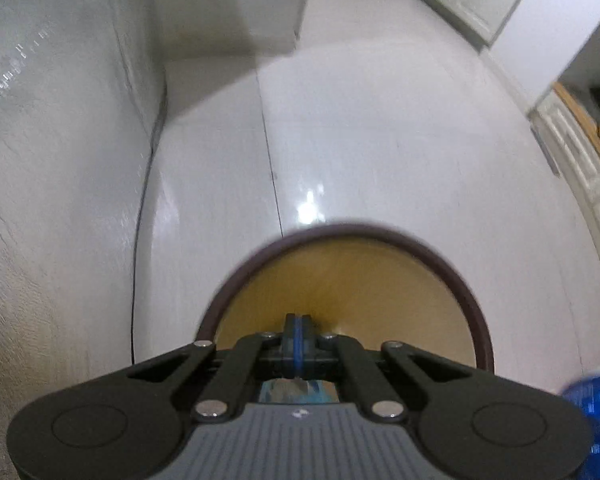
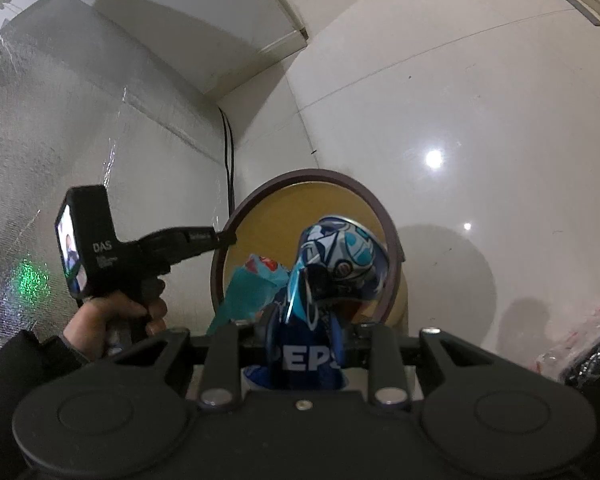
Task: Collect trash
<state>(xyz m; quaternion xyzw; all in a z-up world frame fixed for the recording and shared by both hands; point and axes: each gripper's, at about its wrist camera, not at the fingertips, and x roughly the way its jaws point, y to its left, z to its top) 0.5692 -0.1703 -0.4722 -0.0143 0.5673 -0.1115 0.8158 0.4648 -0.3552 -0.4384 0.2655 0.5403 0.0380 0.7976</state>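
The right gripper [image 2: 314,312] grasps a crushed blue Pepsi can [image 2: 336,256], holding it above the mouth of a round tan bin with a dark brown rim [image 2: 388,216] that stands on the glossy white floor [image 2: 460,100]. A crumpled teal wrapper [image 2: 248,284] shows inside. The left gripper [image 1: 297,330] is clenched with its fingers at the bin's rim; no thing shows between them.

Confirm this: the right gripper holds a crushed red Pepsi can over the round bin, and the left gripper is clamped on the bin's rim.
Wrong on colour only. The crushed Pepsi can in the right gripper is blue, as the right wrist view shows. It is over the round bin, and the left gripper is clamped on the rim.
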